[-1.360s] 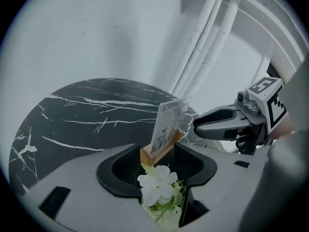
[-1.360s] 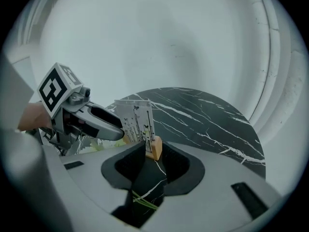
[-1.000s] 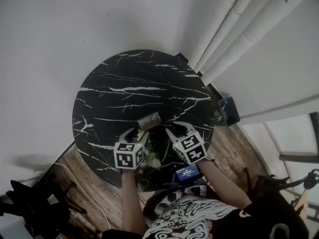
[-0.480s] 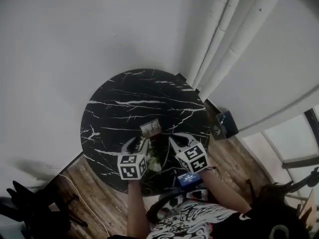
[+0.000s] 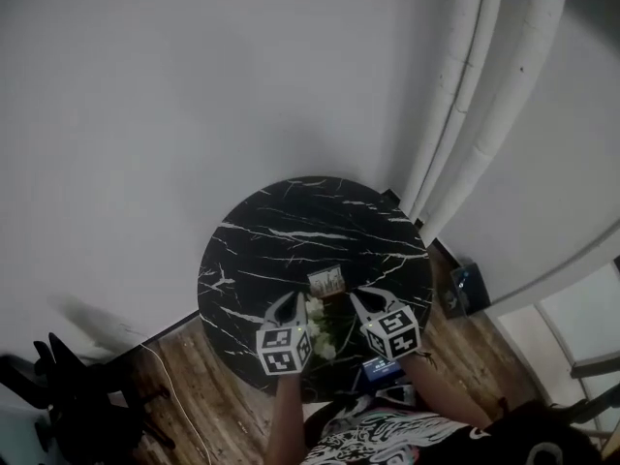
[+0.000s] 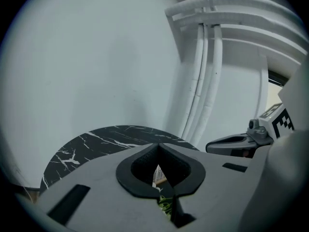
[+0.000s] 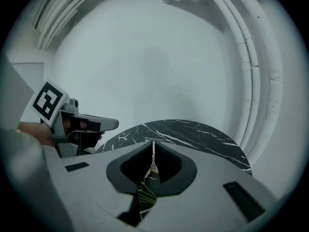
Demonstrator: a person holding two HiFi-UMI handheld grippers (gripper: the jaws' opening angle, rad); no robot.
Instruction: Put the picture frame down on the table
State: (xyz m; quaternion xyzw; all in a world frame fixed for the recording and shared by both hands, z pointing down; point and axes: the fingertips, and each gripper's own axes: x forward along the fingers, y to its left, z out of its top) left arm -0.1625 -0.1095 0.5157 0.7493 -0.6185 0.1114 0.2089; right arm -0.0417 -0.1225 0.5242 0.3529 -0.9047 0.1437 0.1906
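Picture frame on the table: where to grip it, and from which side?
The near edge of the brown rectangular picture frame, approached low from the person's side: it seems to lie flat on the round black marble table, exposing only its rim.

Bare white wall (image 5: 194, 85), white pipes (image 5: 504, 85) in corner, wood-plank floor (image 5: 208, 390), window (image 5: 591, 318) at right

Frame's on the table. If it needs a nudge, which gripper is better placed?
Right gripper, marginally: its tips look nearest the picture frame; its jaws have just been closing on nothing. Left gripper, shut and empty, is about as close.
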